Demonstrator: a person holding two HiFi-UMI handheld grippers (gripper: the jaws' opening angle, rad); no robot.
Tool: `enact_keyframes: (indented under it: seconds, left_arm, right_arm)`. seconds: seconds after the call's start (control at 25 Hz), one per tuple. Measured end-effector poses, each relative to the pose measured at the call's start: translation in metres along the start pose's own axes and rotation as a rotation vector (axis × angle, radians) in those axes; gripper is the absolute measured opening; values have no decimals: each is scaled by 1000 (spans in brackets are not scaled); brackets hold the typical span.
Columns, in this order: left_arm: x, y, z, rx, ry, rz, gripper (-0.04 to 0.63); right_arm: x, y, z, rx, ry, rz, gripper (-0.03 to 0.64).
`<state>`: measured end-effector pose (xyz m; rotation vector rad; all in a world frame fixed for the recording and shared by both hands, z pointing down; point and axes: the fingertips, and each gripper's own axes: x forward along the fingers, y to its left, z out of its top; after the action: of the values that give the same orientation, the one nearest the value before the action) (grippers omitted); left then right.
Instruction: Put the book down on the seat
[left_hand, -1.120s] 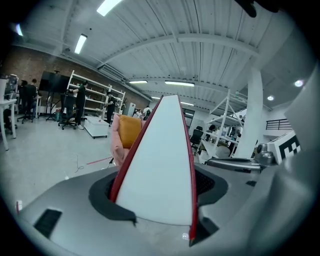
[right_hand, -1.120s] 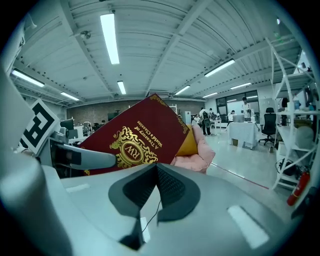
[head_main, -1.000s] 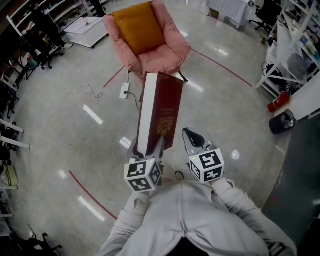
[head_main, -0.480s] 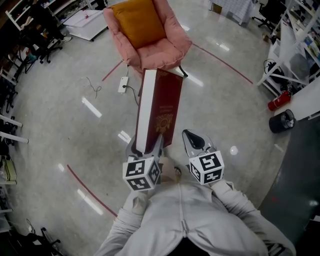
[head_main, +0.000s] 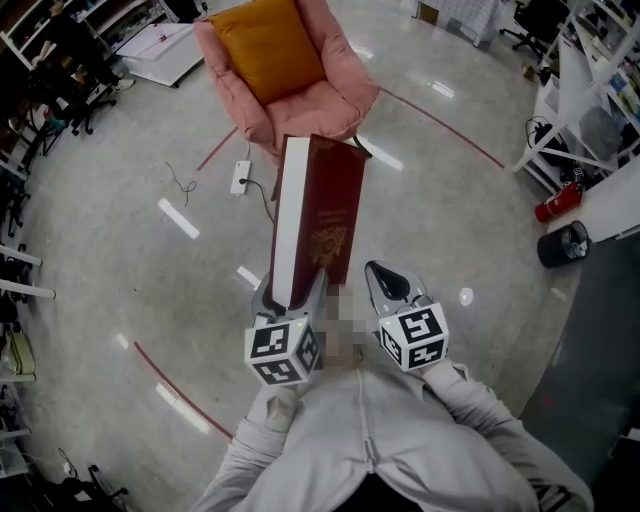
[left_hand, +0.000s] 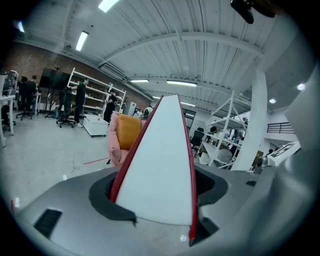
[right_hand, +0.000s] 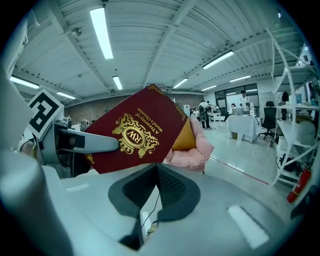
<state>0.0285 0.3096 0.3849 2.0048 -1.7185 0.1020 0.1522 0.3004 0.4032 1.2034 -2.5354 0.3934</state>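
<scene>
A thick dark red book (head_main: 315, 215) with a gold crest stands on end, its white page edge facing left. My left gripper (head_main: 292, 295) is shut on its lower end, and in the left gripper view the book (left_hand: 160, 165) fills the space between the jaws. The pink armchair (head_main: 345, 85) with an orange cushion (head_main: 268, 45) stands on the floor beyond the book's top; its seat (head_main: 320, 115) is bare. My right gripper (head_main: 380, 272) hangs just right of the book, shut and holding nothing. From the right gripper view the book's cover (right_hand: 137, 132) shows, with the armchair (right_hand: 192, 150) behind it.
A white power strip (head_main: 240, 178) with a cable lies on the floor left of the chair. At the right are a red fire extinguisher (head_main: 555, 205), a black bin (head_main: 562, 245) and white shelving (head_main: 590, 100). Office chairs and desks line the left side.
The armchair and floor marks have drifted slightly to the left in the head view. The book stays upright in the left gripper, and both grippers hold the same pose.
</scene>
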Motion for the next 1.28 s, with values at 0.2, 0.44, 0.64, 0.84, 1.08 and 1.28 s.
enact_keyframes:
  seconds: [0.2,0.44,0.64,0.84,1.08,1.28]
  left_arm:
    - [32,9,20,-7,-1,-21,330]
    - [78,30,37,4,8,-33,330]
    - [112,58,59,-11,18,-23,330]
    - [141,80,78,-23,33,-10,330]
    - [172,109,101,-27,48,-7,330]
    - [197,132,121,-26,57,-15,330]
  right_arm:
    - [31,-15,13,-2,13,-9,0]
    - [77,-34,28,0,17,-23,0]
    - [122,-41,48,-7,29,-15,0]
    - [159,-52,68,-6,39,-14,0]
    - [203,-56,93,-8,43,-16,0]
    - [236,-61,112,-14,43,-26,0]
